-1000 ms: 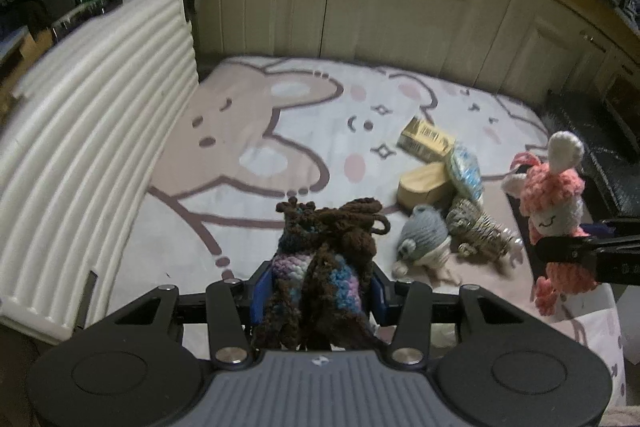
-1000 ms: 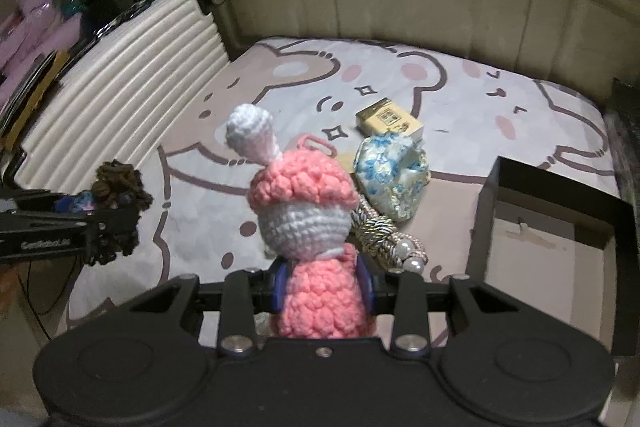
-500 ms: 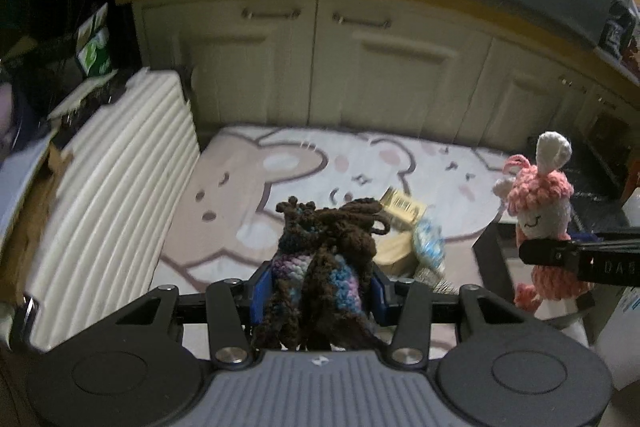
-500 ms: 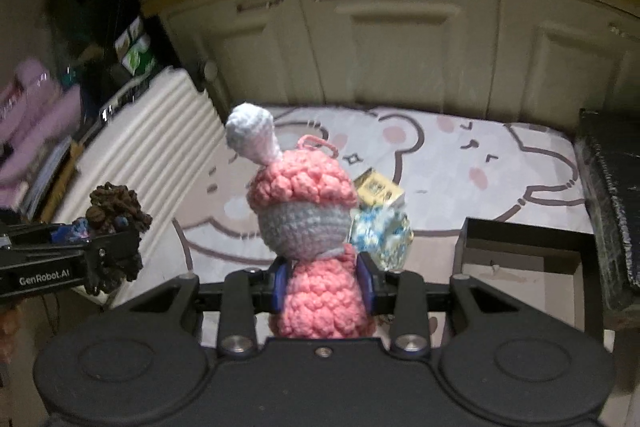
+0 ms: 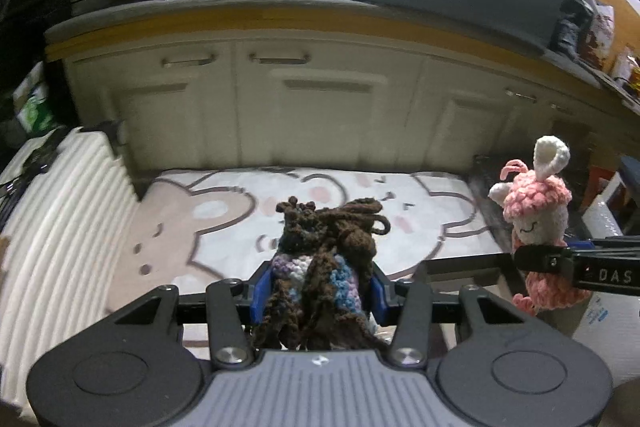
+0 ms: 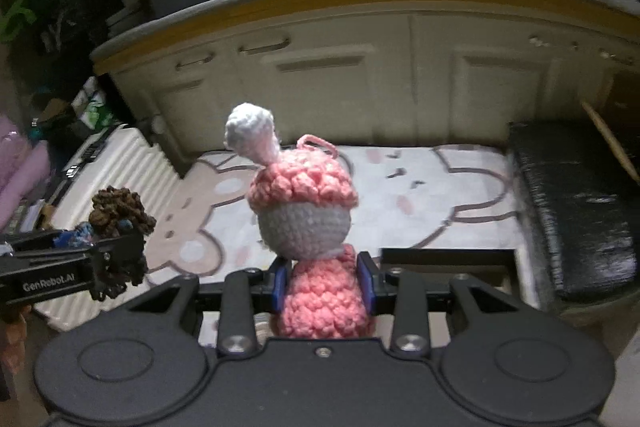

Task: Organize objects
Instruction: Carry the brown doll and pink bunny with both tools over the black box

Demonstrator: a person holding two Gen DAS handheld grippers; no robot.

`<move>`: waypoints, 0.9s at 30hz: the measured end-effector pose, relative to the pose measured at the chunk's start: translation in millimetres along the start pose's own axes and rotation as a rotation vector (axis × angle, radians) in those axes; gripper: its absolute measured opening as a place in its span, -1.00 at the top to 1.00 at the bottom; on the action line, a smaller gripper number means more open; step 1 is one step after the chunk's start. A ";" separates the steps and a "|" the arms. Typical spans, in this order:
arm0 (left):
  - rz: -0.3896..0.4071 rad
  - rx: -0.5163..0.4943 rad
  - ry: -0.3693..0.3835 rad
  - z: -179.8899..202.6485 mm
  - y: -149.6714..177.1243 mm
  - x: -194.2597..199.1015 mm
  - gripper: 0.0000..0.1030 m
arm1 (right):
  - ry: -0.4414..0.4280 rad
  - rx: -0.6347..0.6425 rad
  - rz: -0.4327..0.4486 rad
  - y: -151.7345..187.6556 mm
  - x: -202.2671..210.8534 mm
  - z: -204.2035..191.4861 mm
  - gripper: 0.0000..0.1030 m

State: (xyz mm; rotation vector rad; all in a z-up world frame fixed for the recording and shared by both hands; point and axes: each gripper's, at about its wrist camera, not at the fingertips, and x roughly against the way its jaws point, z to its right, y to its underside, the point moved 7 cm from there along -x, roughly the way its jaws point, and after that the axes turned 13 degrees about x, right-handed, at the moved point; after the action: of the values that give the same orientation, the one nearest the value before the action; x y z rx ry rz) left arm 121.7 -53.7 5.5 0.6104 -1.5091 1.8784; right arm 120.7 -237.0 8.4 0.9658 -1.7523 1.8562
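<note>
My left gripper is shut on a brown crochet doll with a blue, purple and white body, held up above the bear-print mat. My right gripper is shut on a pink crochet bunny with a white ear, held upright. The bunny shows at the right of the left wrist view. The brown doll shows at the left of the right wrist view. The rim of a black open box sits just beyond the right gripper. The other small items on the mat are hidden.
A white ribbed case lies along the mat's left side. Cream cabinet doors stand behind the mat. A black box lid lies at the right of the mat.
Both grippers have risen and tilted up with their toys still held. The small items on the mat have dropped out of sight, and more of the cabinets and dark wall shows.
</note>
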 end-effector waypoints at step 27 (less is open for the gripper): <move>-0.207 -0.005 0.192 121.6 55.7 -119.2 0.06 | 0.120 -0.112 -0.144 67.3 -53.7 106.6 0.29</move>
State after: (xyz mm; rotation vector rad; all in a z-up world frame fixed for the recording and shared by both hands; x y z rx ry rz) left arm 158.1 -202.4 -87.7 0.5448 -1.2766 1.7217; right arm 131.1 -341.1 -80.2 0.8938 -1.6514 1.6723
